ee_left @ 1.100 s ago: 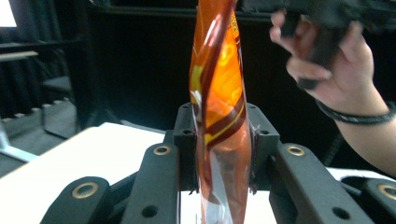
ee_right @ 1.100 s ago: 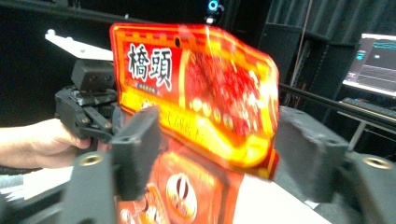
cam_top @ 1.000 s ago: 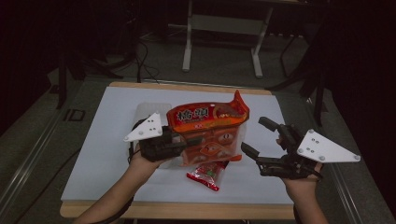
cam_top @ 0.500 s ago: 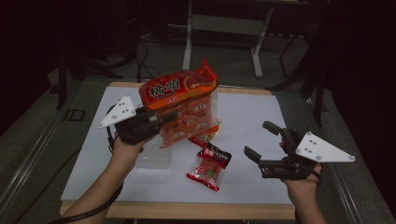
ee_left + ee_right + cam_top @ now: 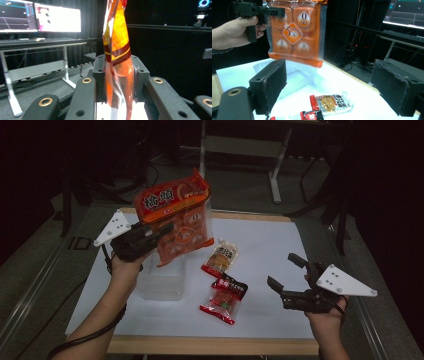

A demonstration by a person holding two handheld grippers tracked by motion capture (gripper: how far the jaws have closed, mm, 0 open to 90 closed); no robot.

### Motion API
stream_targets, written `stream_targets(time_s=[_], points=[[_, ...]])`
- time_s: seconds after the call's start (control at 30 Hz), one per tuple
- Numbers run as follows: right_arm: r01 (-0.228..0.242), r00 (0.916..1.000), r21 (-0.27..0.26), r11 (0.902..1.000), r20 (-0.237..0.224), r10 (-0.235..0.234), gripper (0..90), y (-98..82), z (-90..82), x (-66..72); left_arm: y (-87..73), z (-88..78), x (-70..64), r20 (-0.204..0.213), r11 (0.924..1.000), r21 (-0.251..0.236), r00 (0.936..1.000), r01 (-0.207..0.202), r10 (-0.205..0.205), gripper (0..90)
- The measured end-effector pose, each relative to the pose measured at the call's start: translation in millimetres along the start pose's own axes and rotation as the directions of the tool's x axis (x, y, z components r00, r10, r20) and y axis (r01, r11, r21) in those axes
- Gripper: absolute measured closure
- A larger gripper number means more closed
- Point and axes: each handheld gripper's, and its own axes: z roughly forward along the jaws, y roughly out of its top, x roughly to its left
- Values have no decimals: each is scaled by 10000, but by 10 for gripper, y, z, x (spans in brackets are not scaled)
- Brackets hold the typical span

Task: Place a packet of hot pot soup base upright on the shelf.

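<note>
Since a second ago I have lifted the orange bag [image 5: 176, 215] up and leftward off the surface [image 5: 280, 245], uncovering a second packet [image 5: 220, 259]. Below the bag stands a clear tub [image 5: 161, 282]; I cannot tell its contents. My left claw [image 5: 162, 229] pinches the bag's edge, holding it above the tub. My right claw [image 5: 284, 276], jaws just opening, hangs spread, holding nothing, near the red packet [image 5: 225, 298].

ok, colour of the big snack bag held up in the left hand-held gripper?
Orange plastic snack bag with round white emblems, clearest in the right gripper view.
</note>
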Motion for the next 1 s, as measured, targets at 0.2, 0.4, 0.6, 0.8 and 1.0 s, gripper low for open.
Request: stream_targets(time_s=[0.2, 0.4, 0.6, 0.8, 1.0], points=[[-66, 10000, 150, 9999, 72, 65, 132, -130, -27, -45, -64, -31, 203, -495, 9994, -228, 9984, 272, -283, 717], [-329, 9994, 380, 9987, -87, 332, 133, -248, -15, -66, -166, -45, 377, -987, 9977, -421, 9935, 535, -575, 717], [-437, 9988, 597, 9973, -209, 450, 134, -333, 10, -69, -343, -35, 494, -1436, 9971, -280, 9869, 702, -735, 717], [-543, 9978, 877, 9947, -319, 573, 135, -386, 35, -70, -521, -47, 583, -1701, 9955, -248, 9809, 917, -946, 718], [-631, 9970, 882, 9941, -395, 668, 136, -413, 46, -76, -687, -60, 652, -1912, 9947, -291, 9762, 988, -1026, 717]])
